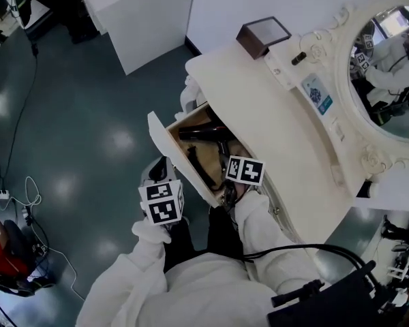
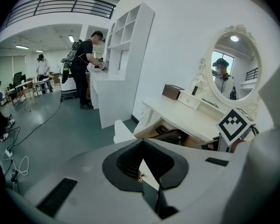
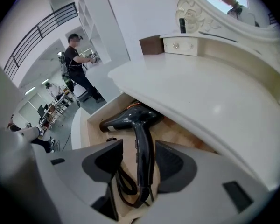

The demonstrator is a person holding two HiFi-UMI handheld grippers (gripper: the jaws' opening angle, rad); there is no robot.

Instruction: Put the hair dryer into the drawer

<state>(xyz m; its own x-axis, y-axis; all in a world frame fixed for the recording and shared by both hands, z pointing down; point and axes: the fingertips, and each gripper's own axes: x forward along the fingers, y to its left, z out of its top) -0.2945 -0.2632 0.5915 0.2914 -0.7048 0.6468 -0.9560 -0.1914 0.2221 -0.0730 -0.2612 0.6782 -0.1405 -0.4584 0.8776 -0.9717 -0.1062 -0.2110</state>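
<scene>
- Right gripper [image 3: 139,146]: the jaws are held wide apart and nothing is clamped; the gripper is pointed steeply down over the open drawer [image 3: 177,132].
- Hair dryer [image 3: 130,118]: the black body is laid on the wooden drawer floor and is partly tucked under the dresser top [image 1: 259,107]. The handle is seen in the gap between the right jaws, below them, and is touched by neither pad.
- Cord [image 3: 123,185]: it is looped on the drawer floor beside the end of the handle.
- Left gripper [image 2: 142,143]: the jaws are drawn together, with the tips meeting. A sliver of white panel and a small knob [image 2: 139,176] are seen through the slit behind the tips; whether the knob is touched cannot be told.
- Drawer front [image 1: 165,138]: in the head view it is seen pulled well out from the dresser. The left gripper is held just beside its outer face, and the right gripper over the near end of the interior.
- Marker cubes [image 1: 162,201]: one is carried on each gripper.
- Mirror [image 1: 388,73]: it is mounted in an ornate oval frame at the back of the dresser top.
- Box [image 1: 262,36]: this brown box is placed at the far corner of the dresser top, well apart from the drawer.
</scene>
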